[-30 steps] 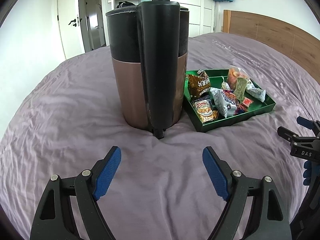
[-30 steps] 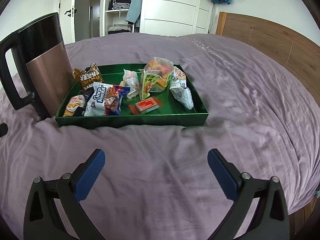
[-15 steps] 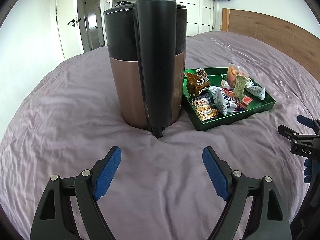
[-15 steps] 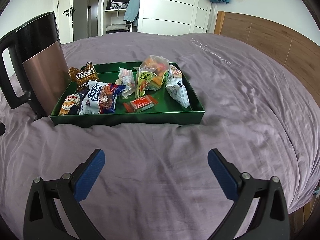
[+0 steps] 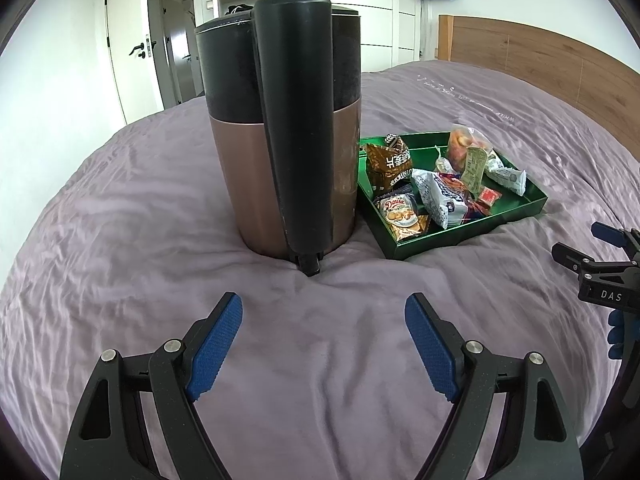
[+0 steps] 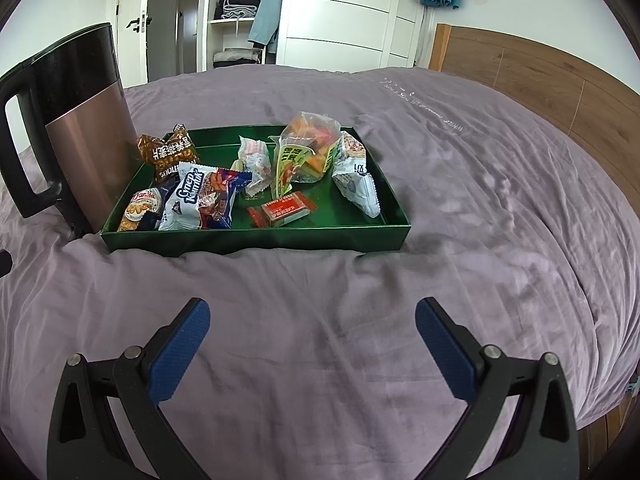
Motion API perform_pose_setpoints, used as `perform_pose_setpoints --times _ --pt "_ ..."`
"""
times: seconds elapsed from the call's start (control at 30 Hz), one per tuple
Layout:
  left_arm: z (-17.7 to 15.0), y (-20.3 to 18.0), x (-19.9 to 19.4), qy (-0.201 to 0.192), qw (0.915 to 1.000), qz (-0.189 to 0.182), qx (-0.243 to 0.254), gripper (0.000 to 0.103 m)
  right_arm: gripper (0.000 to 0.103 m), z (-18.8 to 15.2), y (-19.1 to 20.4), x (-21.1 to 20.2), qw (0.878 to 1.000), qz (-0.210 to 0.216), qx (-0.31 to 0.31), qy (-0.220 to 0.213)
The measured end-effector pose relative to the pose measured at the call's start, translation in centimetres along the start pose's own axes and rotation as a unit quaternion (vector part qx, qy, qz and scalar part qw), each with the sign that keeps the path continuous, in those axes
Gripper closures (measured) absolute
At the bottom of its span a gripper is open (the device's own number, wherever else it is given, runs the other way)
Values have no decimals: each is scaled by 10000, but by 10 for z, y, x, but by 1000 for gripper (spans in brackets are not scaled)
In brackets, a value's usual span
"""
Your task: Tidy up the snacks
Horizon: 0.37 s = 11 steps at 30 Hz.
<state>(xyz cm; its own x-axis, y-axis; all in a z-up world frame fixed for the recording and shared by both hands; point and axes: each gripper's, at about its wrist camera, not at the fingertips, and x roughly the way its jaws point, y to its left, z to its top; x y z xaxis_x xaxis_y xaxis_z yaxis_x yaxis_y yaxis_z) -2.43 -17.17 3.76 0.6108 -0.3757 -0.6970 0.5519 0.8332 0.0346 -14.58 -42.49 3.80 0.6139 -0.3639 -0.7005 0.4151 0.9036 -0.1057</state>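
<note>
A green tray [image 6: 256, 240] holds several snack packets on the purple bed: a brown bag [image 6: 168, 154], a white and blue biscuit pack [image 6: 204, 200], a clear bag of orange sweets [image 6: 308, 148], a small red bar [image 6: 282, 210]. The tray also shows in the left wrist view [image 5: 472, 232]. My right gripper [image 6: 312, 340] is open and empty, a short way in front of the tray. My left gripper [image 5: 324, 340] is open and empty, facing the handle of a copper and black kettle [image 5: 280, 128]. The right gripper shows at the far right of the left wrist view [image 5: 600, 276].
The kettle [image 6: 76, 128] stands against the tray's left side. A wooden headboard [image 6: 540, 76] runs along the right. A wardrobe with open shelves [image 6: 240, 12] and a door stand beyond the bed. The bed's edge drops off at the right [image 6: 616, 392].
Both grippers have drawn back a little and stayed open. The kettle sits slightly further from the left gripper, and the tray slightly further left in the right wrist view.
</note>
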Motion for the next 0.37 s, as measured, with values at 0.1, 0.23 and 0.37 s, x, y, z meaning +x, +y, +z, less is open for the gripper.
perform_pose_setpoints --times 0.1,0.23,0.37 --pt "0 -1 0 7 10000 0 6 24 0 0 0 0 10000 2 -1 -3" --pt "0 -1 0 14 10000 -6 4 24 0 0 0 0 10000 -1 0 3" --pt "-1 -1 1 14 10000 -2 4 24 0 0 0 0 10000 -1 -1 5"
